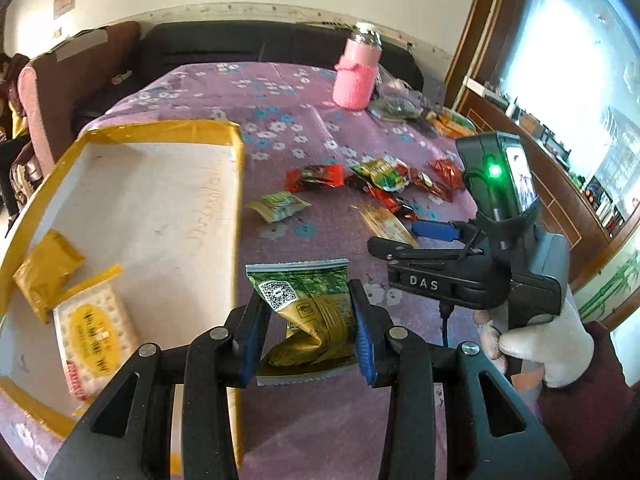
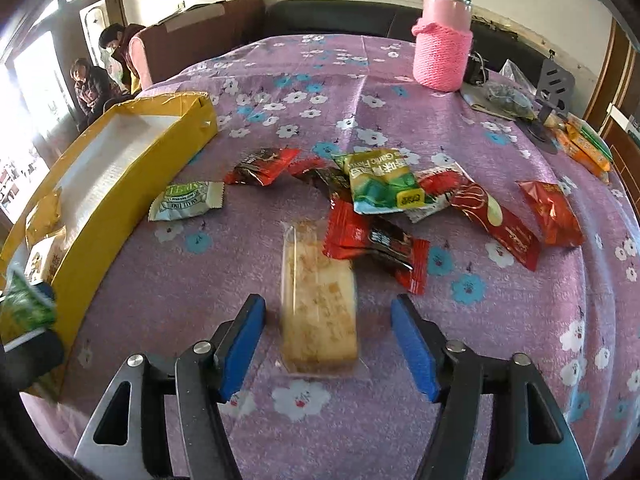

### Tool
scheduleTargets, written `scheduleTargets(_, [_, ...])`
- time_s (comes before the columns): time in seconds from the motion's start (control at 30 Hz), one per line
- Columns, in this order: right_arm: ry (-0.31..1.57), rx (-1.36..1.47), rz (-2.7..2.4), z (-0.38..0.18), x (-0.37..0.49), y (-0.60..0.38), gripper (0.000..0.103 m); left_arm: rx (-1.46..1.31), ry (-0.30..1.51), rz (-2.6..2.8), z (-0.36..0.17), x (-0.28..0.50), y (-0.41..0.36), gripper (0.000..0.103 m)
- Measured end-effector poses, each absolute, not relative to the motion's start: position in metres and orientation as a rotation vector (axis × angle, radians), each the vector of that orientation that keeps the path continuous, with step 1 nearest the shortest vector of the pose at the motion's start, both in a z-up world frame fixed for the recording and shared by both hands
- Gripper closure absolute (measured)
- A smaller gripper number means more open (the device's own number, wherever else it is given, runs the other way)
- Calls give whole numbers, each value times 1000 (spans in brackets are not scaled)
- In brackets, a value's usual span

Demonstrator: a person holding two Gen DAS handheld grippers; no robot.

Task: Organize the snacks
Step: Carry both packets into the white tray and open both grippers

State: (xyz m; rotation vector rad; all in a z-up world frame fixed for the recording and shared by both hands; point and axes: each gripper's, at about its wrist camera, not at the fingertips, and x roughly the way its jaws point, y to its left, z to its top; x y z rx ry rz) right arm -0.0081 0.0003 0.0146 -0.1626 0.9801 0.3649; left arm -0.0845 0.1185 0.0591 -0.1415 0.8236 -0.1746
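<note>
Inside yellow box (image 1: pixel 160 132): two snack packets (image 1: pixel 94 330).

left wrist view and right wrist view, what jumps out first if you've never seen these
A crumpled green and gold snack packet is pinched in the left gripper, just right of the yellow box. The right gripper is open around a clear-wrapped cake bar. Red snack packets lie behind it, near a pink knitted bottle.

Left tool (image 1: pixel 312 328) clamped on something; right tool (image 2: pixel 328 344) spread wide.
</note>
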Motion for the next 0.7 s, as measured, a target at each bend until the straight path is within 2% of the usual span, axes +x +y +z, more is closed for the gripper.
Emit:
scheduleTargets(0.07, [979,-154,363,17,-12,-1,68,-159,811,-165,62,-90,128,67])
scheduleTargets(0.4, [992,-13,401,29,-39,-14,68,-239,762,-123,73,-112,172,67])
scheduleTargets(0.7, [896,6,546,91,-64,22,69,-327,732,1,81,-113,240,67])
